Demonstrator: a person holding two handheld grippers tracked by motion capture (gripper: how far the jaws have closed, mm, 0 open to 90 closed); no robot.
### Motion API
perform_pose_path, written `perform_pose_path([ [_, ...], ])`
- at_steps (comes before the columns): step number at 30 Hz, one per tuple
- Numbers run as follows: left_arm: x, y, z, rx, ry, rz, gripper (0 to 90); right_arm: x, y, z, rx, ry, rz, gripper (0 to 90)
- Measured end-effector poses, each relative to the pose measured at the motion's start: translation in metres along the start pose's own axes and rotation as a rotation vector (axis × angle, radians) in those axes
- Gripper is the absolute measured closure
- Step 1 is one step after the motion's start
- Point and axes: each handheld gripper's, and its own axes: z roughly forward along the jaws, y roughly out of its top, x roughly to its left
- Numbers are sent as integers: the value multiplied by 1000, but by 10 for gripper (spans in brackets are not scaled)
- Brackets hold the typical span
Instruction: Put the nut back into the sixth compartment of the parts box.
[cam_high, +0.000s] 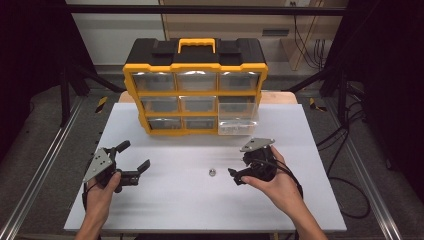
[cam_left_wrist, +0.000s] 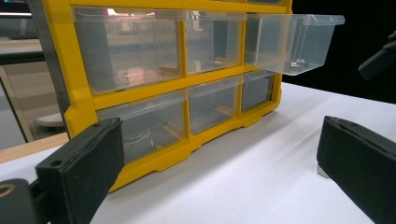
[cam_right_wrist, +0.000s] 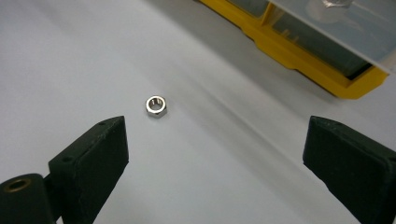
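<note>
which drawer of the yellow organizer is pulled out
The middle-row drawer at the right end of the organizer; it juts toward the table, while the others sit flush.

- A small metal nut, six-sided and shiny silver.
- It lies flat on the white worktop, the hole facing up.
- It is free, in front of the right tool, whose jaws are wide apart.

Shiny metal nut on a matt white table
</note>
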Motion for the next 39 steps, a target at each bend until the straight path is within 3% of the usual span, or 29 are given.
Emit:
perform_pose_path([
  [14,0,0,0,-2,1,-1,10,16,8,22,58,31,-19,75],
  [18,0,0,0,-5,1,0,9,18,9,29,62,43,-46,73],
  [19,0,0,0,-5,2,1,9,21,10,31,76,45,-30,72],
  [20,0,1,0,-5,3,3,9,20,10,33,72,49,-49,72],
  [25,0,1,0,-5,3,4,10,24,14,40,92,57,-40,72],
  [31,0,0,0,-2,1,5,10,27,20,46,96,59,-68,79],
  [36,-1,0,0,-1,-1,6,9,29,25,52,117,55,-61,79],
  [37,-1,0,0,-1,-1,6,9,29,26,55,113,55,-77,86],
  [39,-1,0,1,0,-2,5,9,31,28,56,103,40,-62,97],
])
